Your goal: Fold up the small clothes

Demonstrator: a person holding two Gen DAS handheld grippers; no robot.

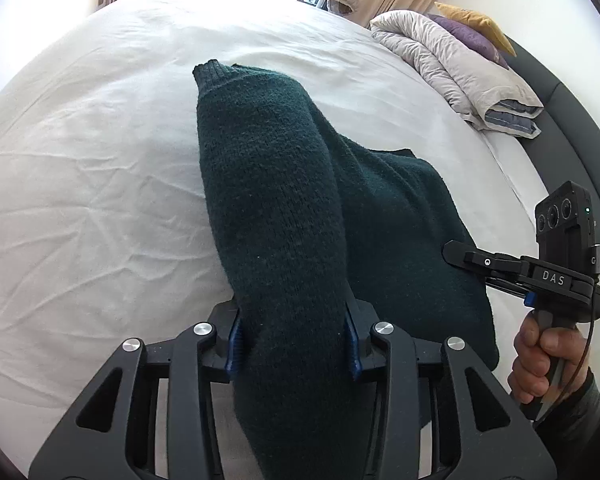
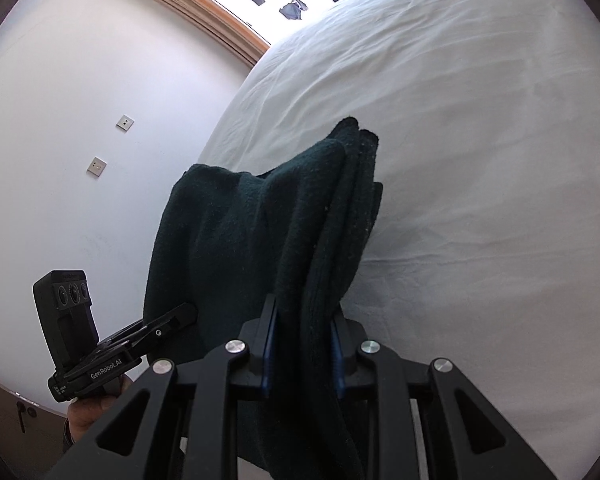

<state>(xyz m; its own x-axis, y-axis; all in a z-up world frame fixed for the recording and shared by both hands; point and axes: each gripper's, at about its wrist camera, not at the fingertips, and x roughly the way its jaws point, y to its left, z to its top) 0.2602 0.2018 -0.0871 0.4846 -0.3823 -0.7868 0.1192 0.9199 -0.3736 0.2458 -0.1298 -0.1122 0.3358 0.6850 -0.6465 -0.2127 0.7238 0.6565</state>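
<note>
A dark green knitted sweater [image 1: 276, 200] is held up over a white bed [image 1: 80, 168]. My left gripper [image 1: 294, 344] is shut on a thick fold of it, and a sleeve with a ribbed cuff [image 1: 208, 74] drapes forward past the fingers. In the left wrist view the right gripper [image 1: 460, 254] comes in from the right edge, held by a hand, its tip at the sweater's side. In the right wrist view my right gripper [image 2: 302, 354] is shut on several bunched layers of the sweater [image 2: 260, 232]. The left gripper [image 2: 180, 318] shows at lower left, gripping the same garment.
A folded beige duvet [image 1: 452, 64] with purple and yellow pillows lies at the bed's far right by a dark headboard [image 1: 560, 120]. Curtains and a window are beyond the bed. In the right wrist view a white wall [image 2: 80, 140] with two sockets lies left of the bed [image 2: 480, 140].
</note>
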